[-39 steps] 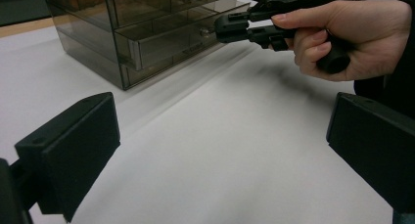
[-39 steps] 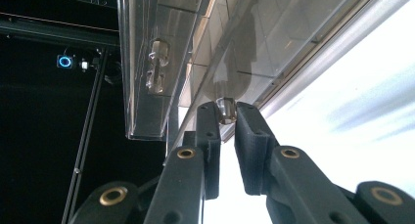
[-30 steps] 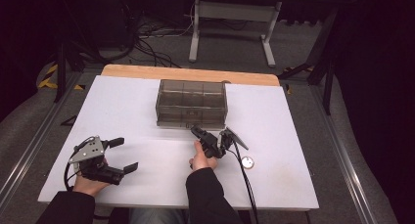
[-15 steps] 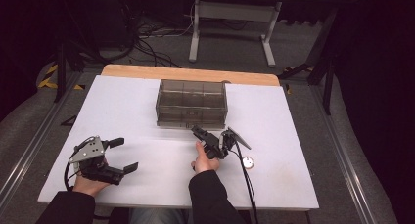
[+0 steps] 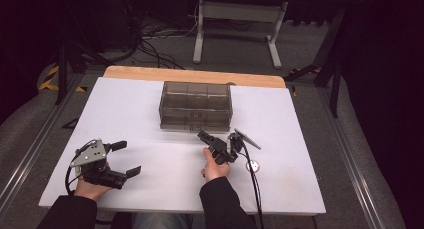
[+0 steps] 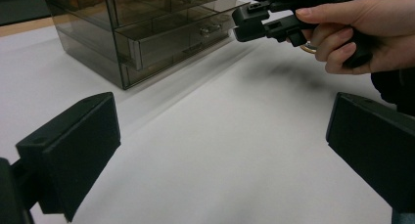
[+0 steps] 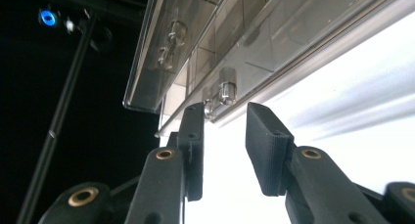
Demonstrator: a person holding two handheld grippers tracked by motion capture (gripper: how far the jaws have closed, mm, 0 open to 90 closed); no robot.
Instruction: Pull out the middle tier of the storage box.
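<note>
The right gripper (image 5: 214,140), jaws slightly apart and just opened, held nothing at the bottom drawer's knob (image 7: 227,91) at 12 o'clock; the organizer's (image 5: 196,107) drawers seemed closed, and the wide-open left gripper (image 5: 125,159) idled.

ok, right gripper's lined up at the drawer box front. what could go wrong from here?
1. The right gripper has just been opening; its jaws sit short of the lower drawer knob, nothing between them. Closing now may miss or clip only one knob.
2. The drawer box stands unbraced; the left gripper is open, far away. A pull may drag the whole box.
</note>
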